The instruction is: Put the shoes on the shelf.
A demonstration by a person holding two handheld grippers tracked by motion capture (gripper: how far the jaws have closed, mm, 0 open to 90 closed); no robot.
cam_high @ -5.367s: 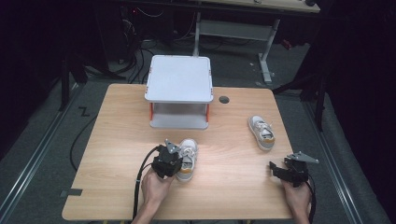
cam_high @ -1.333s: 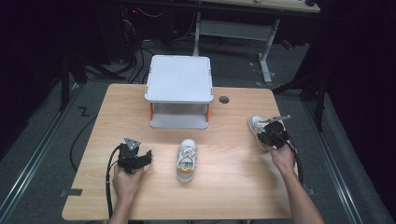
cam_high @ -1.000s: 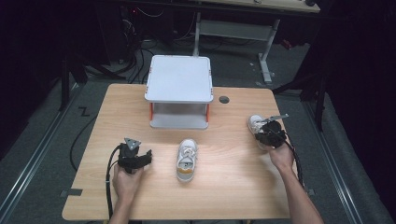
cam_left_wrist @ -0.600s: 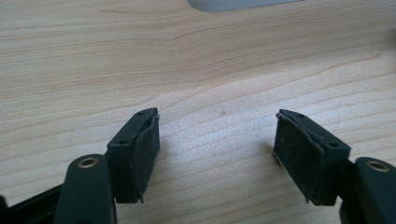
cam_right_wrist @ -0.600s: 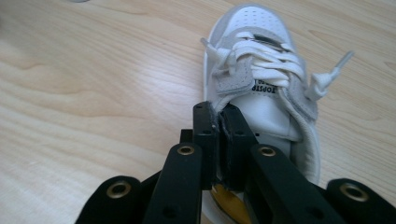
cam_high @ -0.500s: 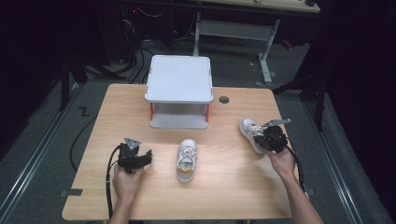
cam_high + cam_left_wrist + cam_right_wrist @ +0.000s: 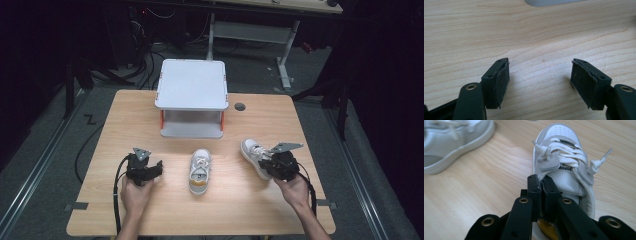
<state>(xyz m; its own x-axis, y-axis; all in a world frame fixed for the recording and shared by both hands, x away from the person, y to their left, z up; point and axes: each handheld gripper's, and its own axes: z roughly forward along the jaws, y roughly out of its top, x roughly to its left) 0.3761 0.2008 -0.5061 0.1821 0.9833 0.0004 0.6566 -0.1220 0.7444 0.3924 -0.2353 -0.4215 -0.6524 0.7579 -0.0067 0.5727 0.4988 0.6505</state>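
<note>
The right gripper's jaws pinch the shoe's collar edge.

Both tongs were black: the left tongs and right tongs each trailed a black cable and carried a grey three-cornered plate on top. Their jaws were blocky, with flat dark pads, small screw holes along the edges, and brass-coloured rivets at the linkage joints. The forearms were bare, without sleeves.

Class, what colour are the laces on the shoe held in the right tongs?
White, on the shoe clamped by the right tongs; clearest in the right gripper view.
</note>
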